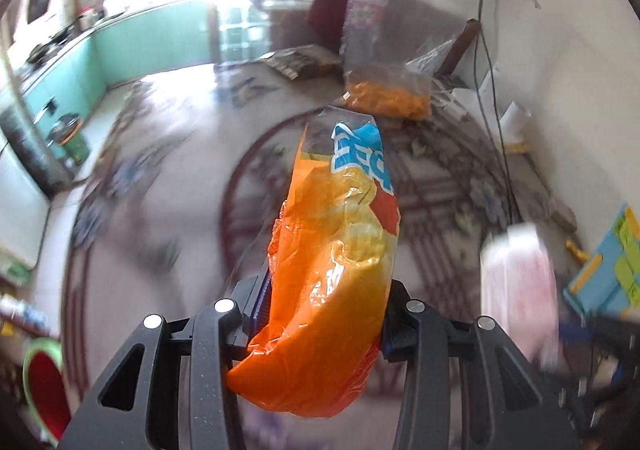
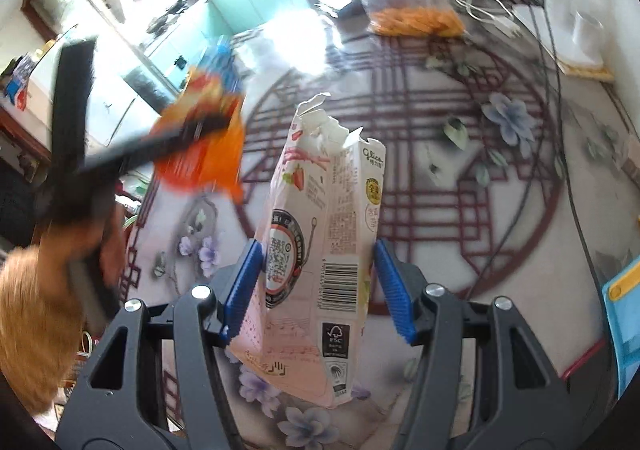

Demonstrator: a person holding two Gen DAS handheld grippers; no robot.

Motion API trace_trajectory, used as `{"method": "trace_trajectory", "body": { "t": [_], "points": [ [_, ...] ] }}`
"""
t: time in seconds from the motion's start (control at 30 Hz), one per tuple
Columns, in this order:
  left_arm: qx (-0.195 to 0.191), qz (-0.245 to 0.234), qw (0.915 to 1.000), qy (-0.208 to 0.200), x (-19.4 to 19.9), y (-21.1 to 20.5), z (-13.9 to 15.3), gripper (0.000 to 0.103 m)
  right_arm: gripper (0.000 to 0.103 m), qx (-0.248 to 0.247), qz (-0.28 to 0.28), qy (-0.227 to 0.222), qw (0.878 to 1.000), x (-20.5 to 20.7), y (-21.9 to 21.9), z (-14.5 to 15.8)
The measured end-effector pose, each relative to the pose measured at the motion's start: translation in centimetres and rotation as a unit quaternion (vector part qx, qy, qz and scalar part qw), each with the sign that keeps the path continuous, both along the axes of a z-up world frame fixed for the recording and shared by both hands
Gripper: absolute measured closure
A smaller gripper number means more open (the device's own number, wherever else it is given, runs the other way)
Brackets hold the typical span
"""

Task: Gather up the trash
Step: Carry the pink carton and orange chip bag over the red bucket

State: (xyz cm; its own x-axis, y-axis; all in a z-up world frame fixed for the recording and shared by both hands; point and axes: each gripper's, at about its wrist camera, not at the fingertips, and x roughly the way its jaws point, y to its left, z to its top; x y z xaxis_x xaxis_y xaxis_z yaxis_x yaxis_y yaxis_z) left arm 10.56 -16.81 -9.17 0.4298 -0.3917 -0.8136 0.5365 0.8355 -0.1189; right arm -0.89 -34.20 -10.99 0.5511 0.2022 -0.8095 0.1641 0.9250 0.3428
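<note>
My left gripper (image 1: 320, 314) is shut on an orange and yellow snack bag (image 1: 336, 250) with a blue top, held above the patterned table. It also shows blurred in the right wrist view (image 2: 200, 138). My right gripper (image 2: 316, 282) is shut on a torn-open pink and white snack box (image 2: 320, 234), held upright above the table; that box shows blurred in the left wrist view (image 1: 516, 282). A clear plastic bag with orange contents (image 1: 384, 90) stands at the table's far side, also in the right wrist view (image 2: 416, 18).
The round table (image 2: 440, 122) has a red lattice and flower pattern. White cables (image 2: 492, 14) and a white cup (image 2: 584, 38) lie at its far right. A blue and green box (image 1: 604, 266) sits at the right edge. A red and green bowl (image 1: 44, 382) is low left.
</note>
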Motion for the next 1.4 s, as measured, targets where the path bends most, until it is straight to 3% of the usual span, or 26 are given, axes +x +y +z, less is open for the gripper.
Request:
{"method": "trace_trajectory", "body": {
  "t": [0.17,0.4,0.77,1.4],
  "points": [
    [-0.006,0.081,0.9962,0.033,-3.7,5.7,0.6,0.064,0.046,-0.009,0.031,-0.012,0.999,1.2,2.1,0.8],
    [-0.014,0.149,0.9887,0.013,-7.4,9.7,3.2,0.064,0.046,-0.021,0.069,-0.024,0.997,2.4,4.9,1.8],
    [-0.007,0.176,0.9843,-0.015,-8.7,12.7,5.0,0.064,0.047,-0.021,0.11,-0.042,0.993,3.0,9.0,3.0],
    [-0.016,0.177,0.984,-0.011,-6.5,20.3,4.9,0.064,0.047,-0.039,0.118,-0.045,0.991,4.2,17.2,4.0]
  ]
}}
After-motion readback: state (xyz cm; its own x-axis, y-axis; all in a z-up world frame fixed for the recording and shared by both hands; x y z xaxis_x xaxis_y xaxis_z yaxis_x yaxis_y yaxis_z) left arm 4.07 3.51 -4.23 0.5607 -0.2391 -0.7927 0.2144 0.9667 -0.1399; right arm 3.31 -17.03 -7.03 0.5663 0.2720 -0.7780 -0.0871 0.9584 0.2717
